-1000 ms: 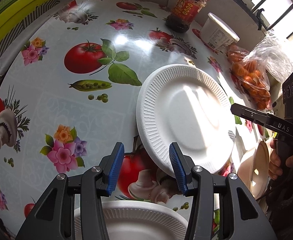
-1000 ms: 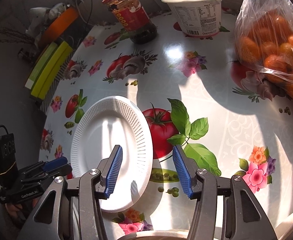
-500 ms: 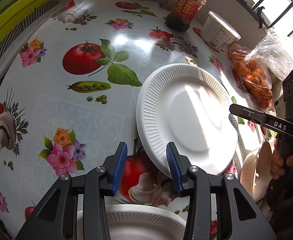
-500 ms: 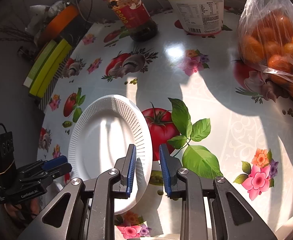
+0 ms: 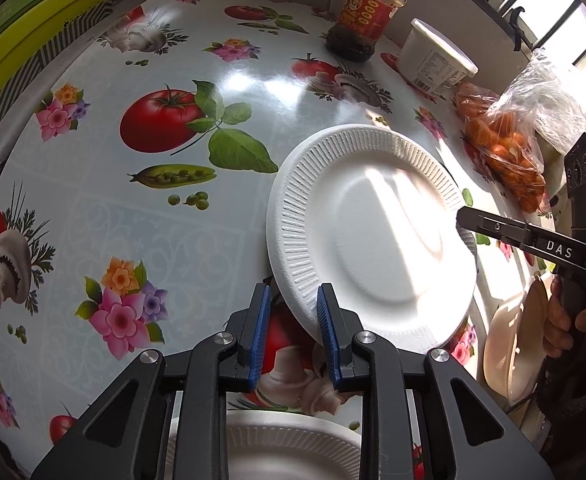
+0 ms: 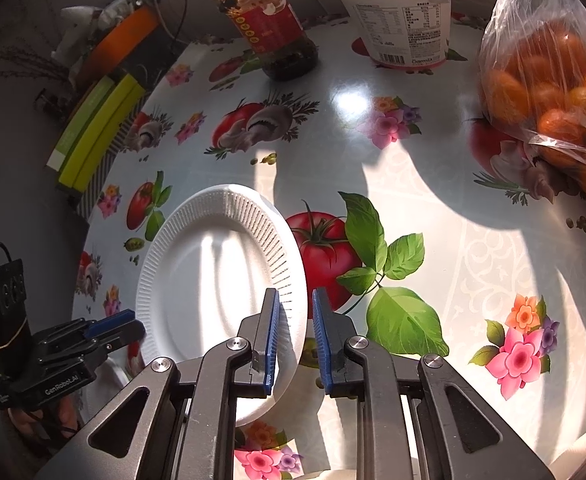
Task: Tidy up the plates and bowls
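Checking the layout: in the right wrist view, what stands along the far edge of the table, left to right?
Red-labelled jar → white lidded tub → clear bag of orange fruit.

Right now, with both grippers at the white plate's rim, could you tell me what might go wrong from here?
1. Both the left gripper and the right gripper, whose jaws have just been closing, pinch opposite edges of the thin white plate; pulling unevenly could bend or tear it.
2. Swinging the plate far could knock the sauce jar or bag of oranges.
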A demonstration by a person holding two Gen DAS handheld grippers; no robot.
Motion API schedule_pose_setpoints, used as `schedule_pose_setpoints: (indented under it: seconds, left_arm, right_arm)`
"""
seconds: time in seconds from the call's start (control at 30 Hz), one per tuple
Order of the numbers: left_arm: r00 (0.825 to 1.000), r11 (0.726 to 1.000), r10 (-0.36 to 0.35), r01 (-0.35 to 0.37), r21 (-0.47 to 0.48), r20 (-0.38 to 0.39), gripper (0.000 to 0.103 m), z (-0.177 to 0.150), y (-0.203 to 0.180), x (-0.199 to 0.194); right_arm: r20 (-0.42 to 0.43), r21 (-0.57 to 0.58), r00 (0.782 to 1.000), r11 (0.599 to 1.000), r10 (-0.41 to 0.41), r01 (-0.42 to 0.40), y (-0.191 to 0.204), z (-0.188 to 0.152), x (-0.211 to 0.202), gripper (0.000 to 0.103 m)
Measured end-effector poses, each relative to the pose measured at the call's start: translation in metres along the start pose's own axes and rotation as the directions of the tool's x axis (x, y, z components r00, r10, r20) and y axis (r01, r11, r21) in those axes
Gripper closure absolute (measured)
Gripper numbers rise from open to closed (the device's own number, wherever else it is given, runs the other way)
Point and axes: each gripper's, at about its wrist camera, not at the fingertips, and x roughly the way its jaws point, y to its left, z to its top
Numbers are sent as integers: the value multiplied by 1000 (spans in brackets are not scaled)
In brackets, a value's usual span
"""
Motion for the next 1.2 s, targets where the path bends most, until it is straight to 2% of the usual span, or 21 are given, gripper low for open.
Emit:
schedule_pose_setpoints:
  seconds: [0.3, 0.53, 1.2]
  left_arm:
    - [1000, 1000, 2, -2, 3, 8, 78, -1, 1, -1]
    - [1000, 1000, 5, -5, 11, 12, 85, -1, -1, -1]
    - [1000, 1000, -2, 1, 8, 22, 86, -1, 0, -3]
  right_arm:
    - [1, 1, 1000, 1000, -1, 1, 1, -1, 0, 88]
    - [2, -1, 1000, 1000, -2, 2, 1, -2, 0, 89]
    - [2, -1, 1000, 1000, -3, 3, 1, -2, 0, 89]
